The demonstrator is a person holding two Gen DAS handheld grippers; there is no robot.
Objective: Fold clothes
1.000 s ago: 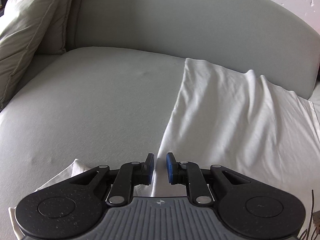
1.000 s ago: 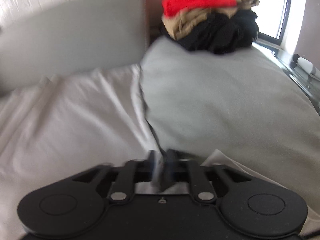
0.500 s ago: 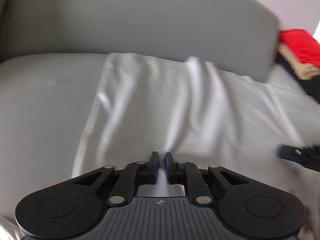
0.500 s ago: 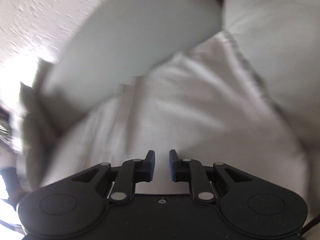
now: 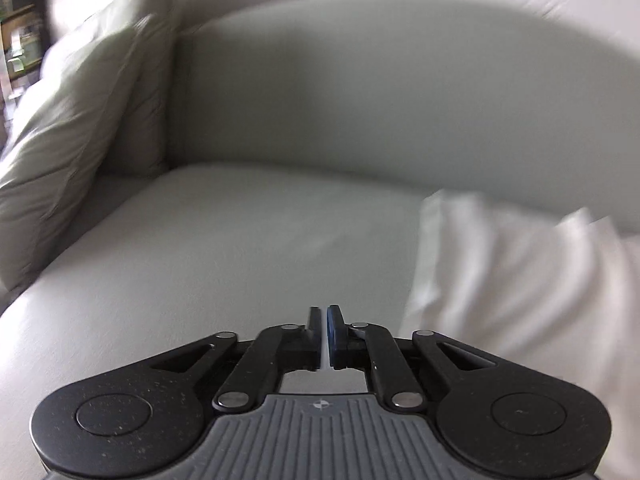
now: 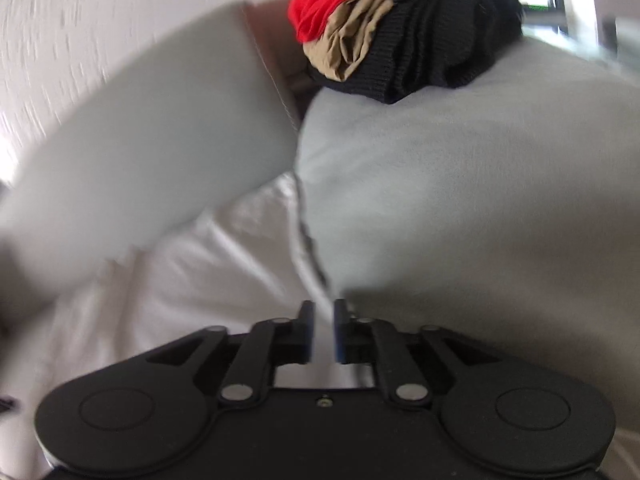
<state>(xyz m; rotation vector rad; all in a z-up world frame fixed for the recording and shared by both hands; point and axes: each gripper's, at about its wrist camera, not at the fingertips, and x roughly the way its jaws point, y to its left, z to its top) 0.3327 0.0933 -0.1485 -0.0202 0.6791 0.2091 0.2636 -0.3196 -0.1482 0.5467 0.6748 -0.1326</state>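
A white garment (image 5: 520,280) lies spread on the grey sofa seat (image 5: 240,248), at the right of the left wrist view. My left gripper (image 5: 324,316) hovers over bare seat just left of the garment's edge, shut, with nothing visible between its pads. In the right wrist view the same white garment (image 6: 180,280) fills the lower left, its right edge running against a grey cushion (image 6: 480,200). My right gripper (image 6: 320,312) hangs over that edge with a narrow gap between its fingers. White cloth shows behind the gap, and no grip on it is visible. Both views are blurred.
A pile of red, tan and black clothes (image 6: 400,32) sits on top of the grey cushion. The curved sofa backrest (image 5: 400,100) runs behind the seat. Pale pillows (image 5: 72,128) lean at the seat's left end. A window (image 6: 552,0) shows at the far right.
The left gripper has swung left off the white garment onto bare seat and closed fully. The right gripper let go of the cloth half a second ago and has swung back towards the garment's right edge.
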